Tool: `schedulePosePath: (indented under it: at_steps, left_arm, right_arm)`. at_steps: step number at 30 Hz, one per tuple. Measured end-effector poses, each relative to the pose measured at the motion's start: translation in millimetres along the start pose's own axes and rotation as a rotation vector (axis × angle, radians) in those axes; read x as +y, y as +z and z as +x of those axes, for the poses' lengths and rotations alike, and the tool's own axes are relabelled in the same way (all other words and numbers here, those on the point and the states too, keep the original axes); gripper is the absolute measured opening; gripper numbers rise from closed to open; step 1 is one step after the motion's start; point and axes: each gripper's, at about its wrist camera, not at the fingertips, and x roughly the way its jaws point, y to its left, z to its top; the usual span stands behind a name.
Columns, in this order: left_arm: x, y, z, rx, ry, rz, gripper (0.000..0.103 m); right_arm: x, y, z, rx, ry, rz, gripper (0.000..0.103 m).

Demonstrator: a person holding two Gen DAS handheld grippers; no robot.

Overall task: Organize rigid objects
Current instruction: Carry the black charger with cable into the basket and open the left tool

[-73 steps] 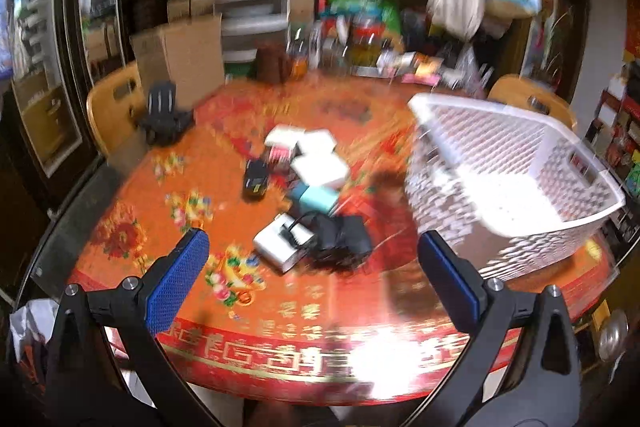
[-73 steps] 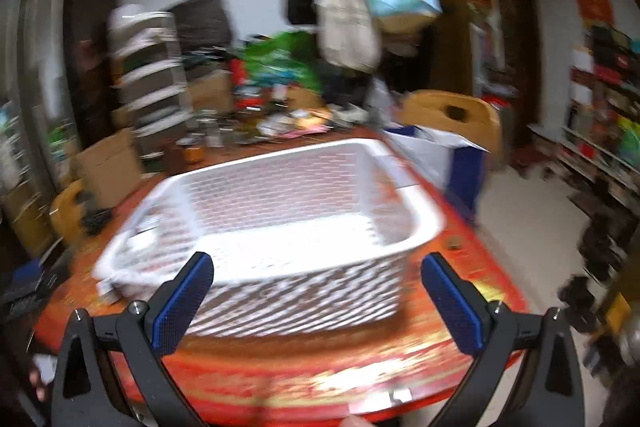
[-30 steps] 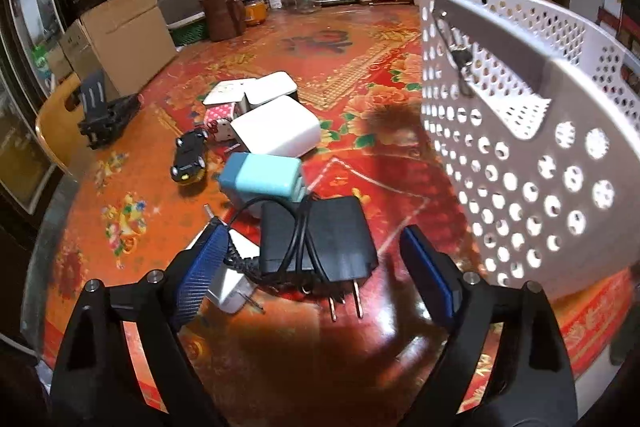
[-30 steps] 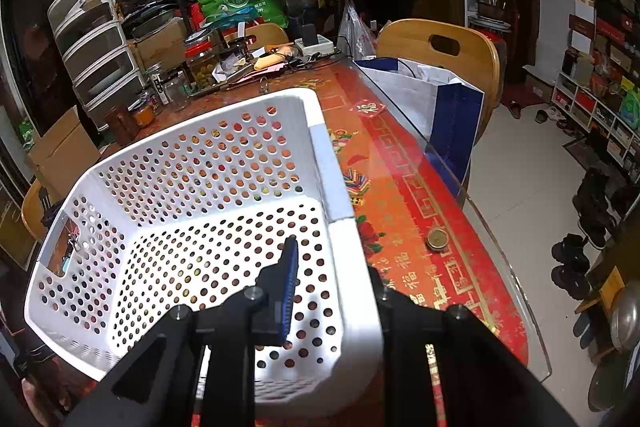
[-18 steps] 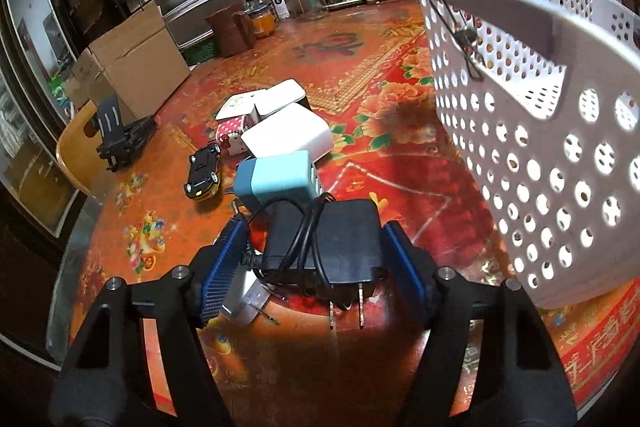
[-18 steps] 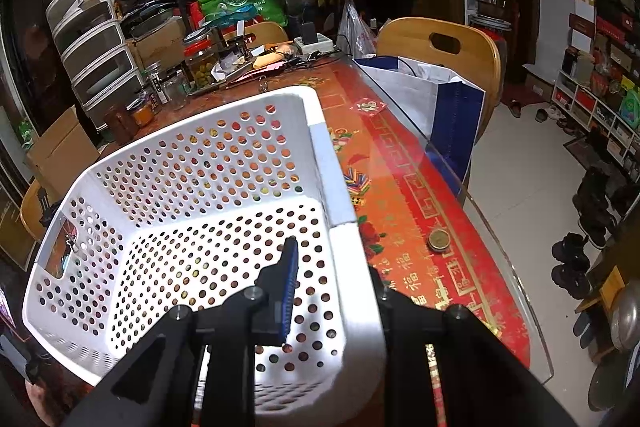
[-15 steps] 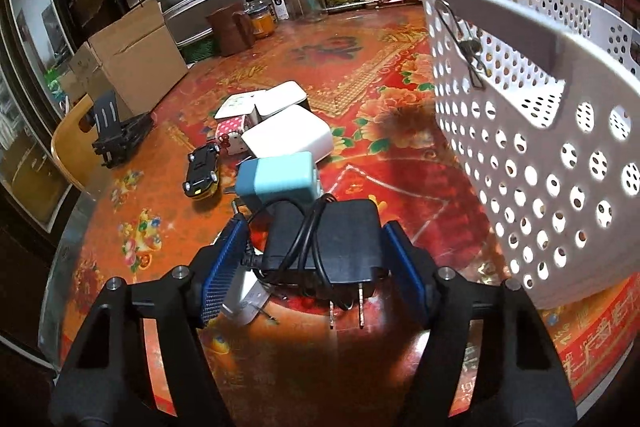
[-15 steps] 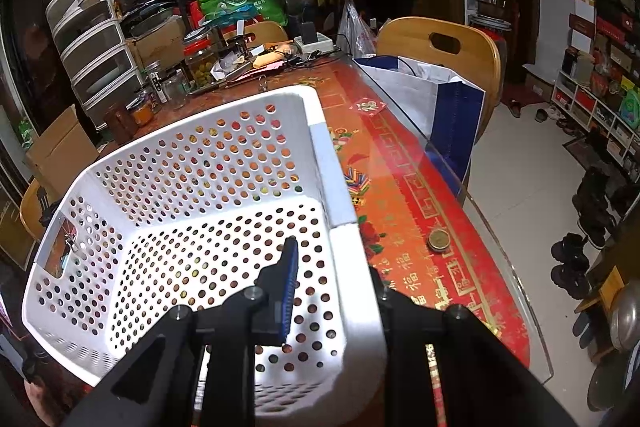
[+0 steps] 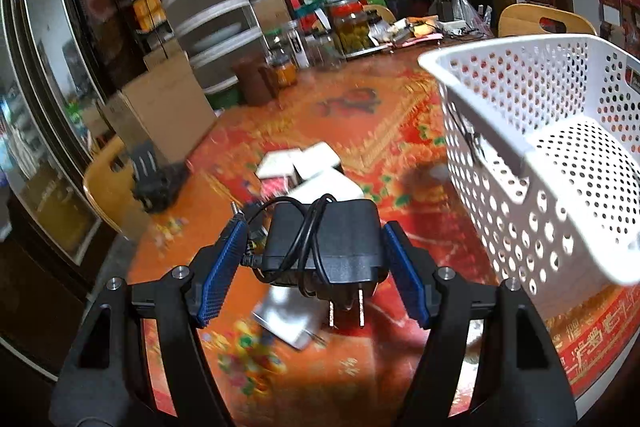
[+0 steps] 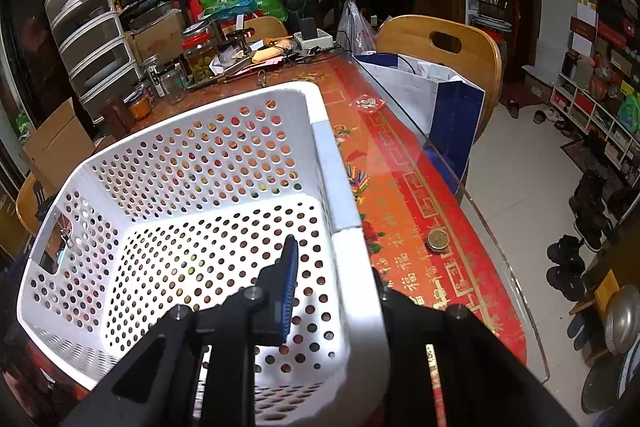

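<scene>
My left gripper (image 9: 316,267) is shut on a black power adapter (image 9: 336,239) with its cord wrapped around it, held above the red table, prongs pointing toward me. Below it lie a white charger (image 9: 286,323) and several white boxes (image 9: 304,163). The white perforated basket (image 9: 560,163) stands just right of the adapter. My right gripper (image 10: 332,275) is shut on the basket's near right wall (image 10: 348,259), one blue pad (image 10: 290,283) inside the basket. The basket's floor (image 10: 192,255) is bare.
A black phone stand (image 9: 154,179) and a cardboard box (image 9: 168,111) sit at the table's left. Jars (image 9: 352,27) and clutter line the far edge. A coin (image 10: 438,239) lies right of the basket. Wooden chairs (image 10: 444,51) and a blue-white bag (image 10: 432,99) stand beside the glass table edge.
My left gripper closed on the black adapter and lifted it off the table. My right gripper keeps its grip on the basket wall and the basket has barely moved.
</scene>
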Motion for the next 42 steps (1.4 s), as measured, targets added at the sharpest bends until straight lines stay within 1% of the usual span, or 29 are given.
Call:
schedulePosePath:
  at_steps: [8, 13, 16, 18, 22, 25, 27, 30, 32, 36, 39, 42]
  left_arm:
    - [3, 39, -23, -0.064, 0.034, 0.044, 0.068]
    - [-1, 69, -41, -0.106, 0.025, 0.058, 0.068]
    - [-11, 90, -53, -0.13, -0.002, 0.073, 0.068]
    - [-25, 103, -60, -0.142, -0.026, 0.095, 0.068]
    - [-55, 122, -64, -0.122, -0.09, 0.132, 0.068]
    - [-83, 134, -59, -0.081, -0.144, 0.163, 0.068]
    - [-103, 141, -52, -0.037, -0.182, 0.187, 0.068]
    - [-132, 147, -32, 0.048, -0.225, 0.238, 0.068]
    - [-150, 149, -19, 0.118, -0.246, 0.275, 0.068]
    - [-175, 147, 9, 0.266, -0.294, 0.324, 0.068]
    - [-183, 138, 29, 0.371, -0.323, 0.353, 0.068]
    - [-191, 135, 38, 0.421, -0.321, 0.381, 0.068]
  right_arm:
    - [-1, 0, 1, 0.004, 0.009, 0.0, 0.019]
    - [-2, 0, 1, 0.005, 0.015, -0.002, 0.019]
    - [-2, 0, 2, 0.005, 0.02, 0.0, 0.019]
    - [-3, 0, 2, 0.006, 0.023, -0.001, 0.019]
    - [-4, 1, 3, 0.007, 0.029, 0.0, 0.019]
    - [-5, 1, 3, 0.008, 0.034, 0.001, 0.019]
    - [-5, 1, 3, 0.01, 0.034, -0.001, 0.019]
    - [-4, 1, 3, 0.013, 0.034, -0.005, 0.019]
    - [-5, 1, 3, 0.016, 0.035, -0.007, 0.019]
    - [-5, 1, 3, 0.018, 0.039, -0.006, 0.019]
    - [-5, 0, 2, 0.019, 0.039, -0.008, 0.019]
    - [-4, 1, 2, 0.02, 0.039, -0.009, 0.019]
